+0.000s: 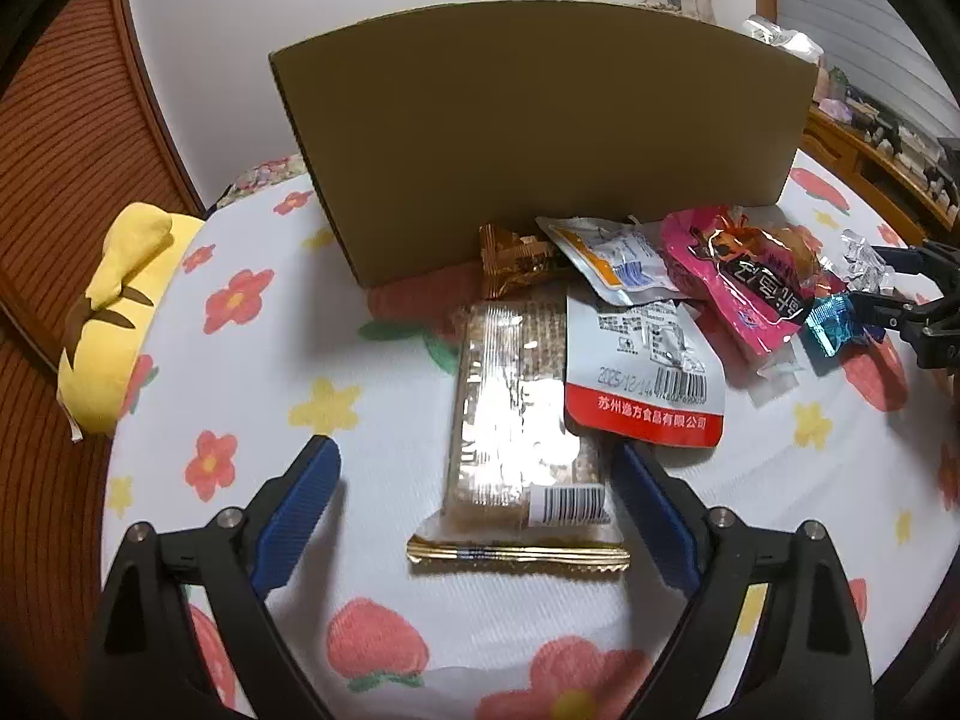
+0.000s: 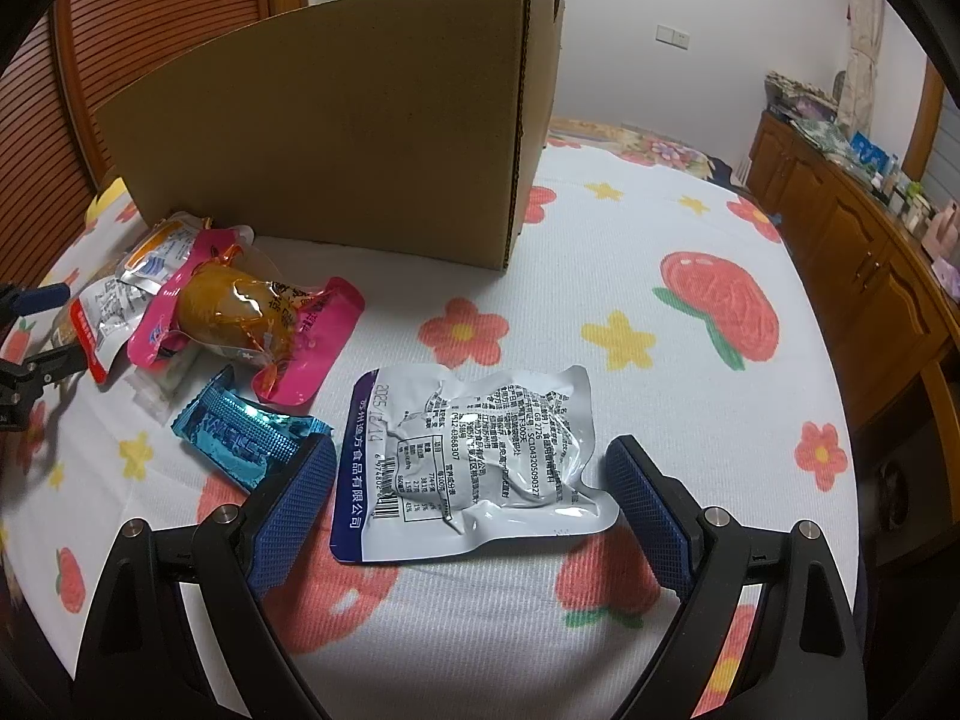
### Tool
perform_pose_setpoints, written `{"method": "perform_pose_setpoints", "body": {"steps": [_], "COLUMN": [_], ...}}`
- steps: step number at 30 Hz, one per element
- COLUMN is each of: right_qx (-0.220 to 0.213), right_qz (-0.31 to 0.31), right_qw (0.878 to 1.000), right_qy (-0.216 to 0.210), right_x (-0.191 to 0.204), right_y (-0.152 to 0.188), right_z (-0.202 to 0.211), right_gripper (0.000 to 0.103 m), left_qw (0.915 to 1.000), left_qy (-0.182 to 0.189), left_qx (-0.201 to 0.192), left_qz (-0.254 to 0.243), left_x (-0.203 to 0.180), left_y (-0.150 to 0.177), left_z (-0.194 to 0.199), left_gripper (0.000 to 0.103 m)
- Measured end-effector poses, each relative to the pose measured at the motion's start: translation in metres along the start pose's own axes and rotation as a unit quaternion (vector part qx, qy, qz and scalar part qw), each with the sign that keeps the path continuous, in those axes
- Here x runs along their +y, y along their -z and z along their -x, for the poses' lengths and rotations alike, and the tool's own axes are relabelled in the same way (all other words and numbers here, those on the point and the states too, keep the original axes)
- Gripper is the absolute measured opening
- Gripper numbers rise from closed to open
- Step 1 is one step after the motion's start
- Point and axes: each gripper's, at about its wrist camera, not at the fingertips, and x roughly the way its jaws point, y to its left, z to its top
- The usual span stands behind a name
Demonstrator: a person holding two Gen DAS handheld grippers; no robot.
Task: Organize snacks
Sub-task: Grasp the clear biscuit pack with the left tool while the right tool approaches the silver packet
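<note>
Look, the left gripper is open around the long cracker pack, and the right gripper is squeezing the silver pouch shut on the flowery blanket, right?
Not quite. The right gripper isn't squeezing: the right wrist view shows its jaws wide open, with the silver pouch lying loose between them on the flowery blanket. The rest is right: the left gripper is open around the long cracker pack.

Flower-print bedspread [image 2: 600, 240] under a cardboard box [image 2: 336, 138], scattered snack packets [image 2: 474, 450], yellow plush [image 1: 114, 324].
</note>
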Motion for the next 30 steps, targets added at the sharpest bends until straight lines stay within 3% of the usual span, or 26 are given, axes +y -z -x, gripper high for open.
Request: {"method": "perform_pose_setpoints", "body": {"steps": [3,7,12,21,30], "right_qx": [0.000,0.000,0.000,0.000,0.000], "right_qz": [0.000,0.000,0.000,0.000,0.000], "right_qw": [1.000,1.000,1.000,1.000,1.000], "right_qy": [0.000,0.000,0.000,0.000,0.000], "right_x": [0.001,0.000,0.000,0.000,0.000], "right_y": [0.000,0.000,0.000,0.000,0.000], "right_z": [0.000,0.000,0.000,0.000,0.000], "right_gripper": [0.093,0.093,0.093,0.093,0.093], "left_qw": [0.9998,0.9993,0.9990,0.9982,0.9958], "left_qy": [0.020,0.034,0.045,0.054,0.056], "left_qx": [0.005,0.007,0.001,-0.011,-0.053], "left_qz": [0.008,0.014,0.006,0.023,0.049], "left_x": [0.001,0.004,0.000,0.008,0.018], "left_y": [-0.003,-0.009,-0.013,0.007,0.023], "left_z": [-0.001,-0.002,-0.001,0.018,0.053], "left_gripper": [0.077,0.067,0.045,0.041,0.041]}}
